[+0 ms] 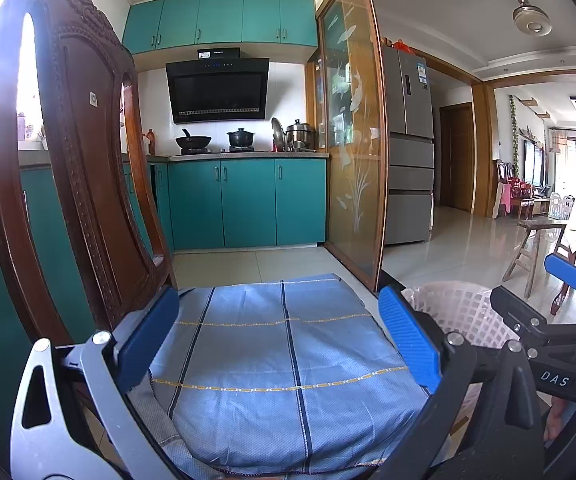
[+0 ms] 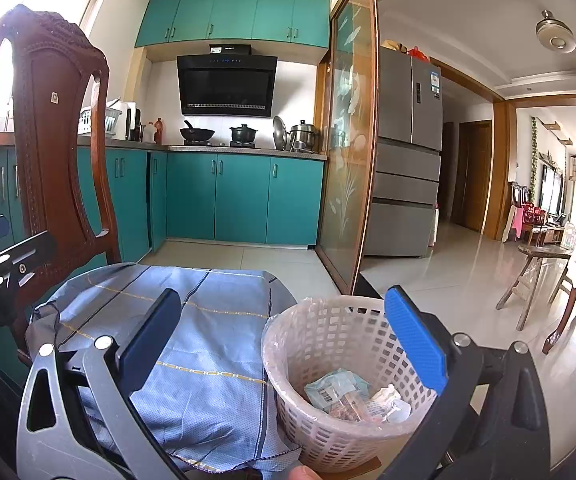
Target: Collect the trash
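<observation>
White plastic lattice basket [image 2: 339, 392], lower centre, already holds wrappers [image 2: 351, 396]; blue checked cushion [image 1: 280, 360] shows nothing left (task looks near done). Left gripper [image 1: 280, 344] and right gripper [image 2: 288, 352] both spread, empty.

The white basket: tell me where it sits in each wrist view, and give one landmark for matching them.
Left wrist view: the white basket is at lower right, mostly hidden behind the tongs.
Right wrist view: the white basket is at lower centre-right, with trash inside, beside the blue cloth.
Shared landmark: the black range hood.
</observation>
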Demonstrator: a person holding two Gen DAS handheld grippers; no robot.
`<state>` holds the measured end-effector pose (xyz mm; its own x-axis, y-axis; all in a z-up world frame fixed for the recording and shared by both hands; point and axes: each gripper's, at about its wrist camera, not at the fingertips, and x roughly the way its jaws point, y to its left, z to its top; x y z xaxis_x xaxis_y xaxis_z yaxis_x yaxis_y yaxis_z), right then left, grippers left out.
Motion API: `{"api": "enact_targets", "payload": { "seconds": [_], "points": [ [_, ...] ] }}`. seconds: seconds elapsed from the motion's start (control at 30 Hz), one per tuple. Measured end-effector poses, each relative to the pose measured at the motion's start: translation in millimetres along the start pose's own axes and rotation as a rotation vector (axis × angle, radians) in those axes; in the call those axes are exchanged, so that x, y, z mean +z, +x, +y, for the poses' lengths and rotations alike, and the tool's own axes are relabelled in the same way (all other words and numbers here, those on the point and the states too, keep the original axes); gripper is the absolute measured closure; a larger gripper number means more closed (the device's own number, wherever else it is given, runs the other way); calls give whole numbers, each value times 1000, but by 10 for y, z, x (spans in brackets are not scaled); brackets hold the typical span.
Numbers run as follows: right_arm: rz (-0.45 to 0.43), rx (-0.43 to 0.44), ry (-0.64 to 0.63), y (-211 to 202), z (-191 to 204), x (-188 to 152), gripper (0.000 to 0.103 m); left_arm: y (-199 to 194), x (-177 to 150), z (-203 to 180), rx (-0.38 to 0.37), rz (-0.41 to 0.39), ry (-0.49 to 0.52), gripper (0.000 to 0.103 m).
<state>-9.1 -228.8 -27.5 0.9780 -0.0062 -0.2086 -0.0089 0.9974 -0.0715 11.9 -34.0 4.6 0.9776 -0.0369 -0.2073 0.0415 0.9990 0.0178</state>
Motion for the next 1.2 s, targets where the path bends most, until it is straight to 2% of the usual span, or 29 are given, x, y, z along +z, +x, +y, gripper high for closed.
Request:
{"api": "enact_targets", "payload": {
  "seconds": [1.2],
  "points": [
    [1, -3, -5, 12, 5, -14, 4, -2, -38, -4, -4, -1, 20, 3]
  ]
}}
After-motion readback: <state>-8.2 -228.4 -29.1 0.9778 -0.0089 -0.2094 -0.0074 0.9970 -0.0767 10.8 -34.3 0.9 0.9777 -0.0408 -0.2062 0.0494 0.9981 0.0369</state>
